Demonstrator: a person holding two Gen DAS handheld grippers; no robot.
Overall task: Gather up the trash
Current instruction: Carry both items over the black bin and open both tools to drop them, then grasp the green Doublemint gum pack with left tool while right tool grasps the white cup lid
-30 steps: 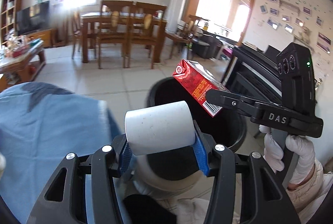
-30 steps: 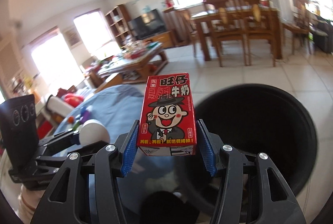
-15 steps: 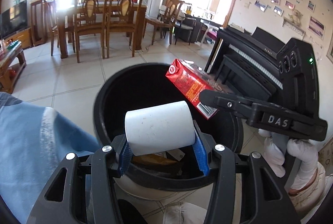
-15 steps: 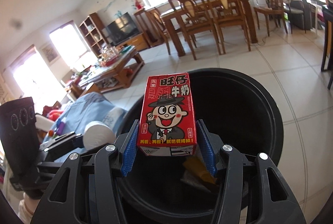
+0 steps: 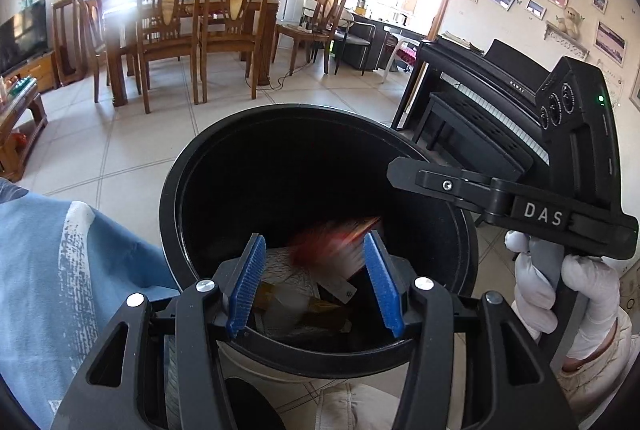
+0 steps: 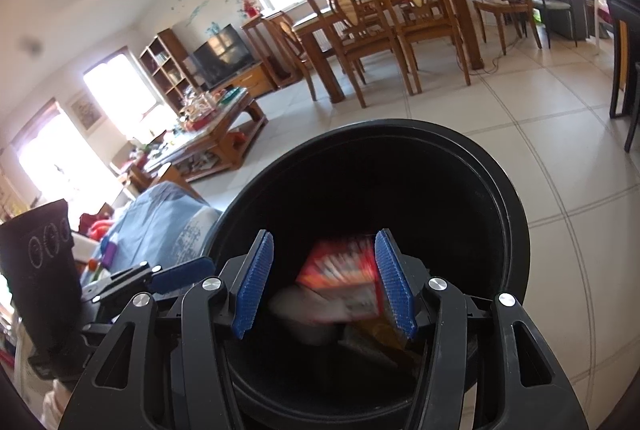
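Left wrist view: left gripper (image 5: 316,280) and right gripper (image 6: 326,280) hang empty, jaws apart, over the round black plastic bin (image 5: 176,198). Red milk carton (image 6: 344,276) tumbles blurred inside, toward six o'clock. Best hold both above the rim until it settles.

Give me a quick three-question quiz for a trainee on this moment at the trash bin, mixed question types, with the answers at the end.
1. True or false: the left gripper holds nothing between its blue ribbed pads.
2. Where is the blurred red milk carton? A) clamped in the right gripper B) dropping into the round black plastic trash bin C) on the tiled floor
3. Which piece of furniture stands just behind the right gripper in the left wrist view?

Key: 1 true; 2 B; 3 the black upright piano.
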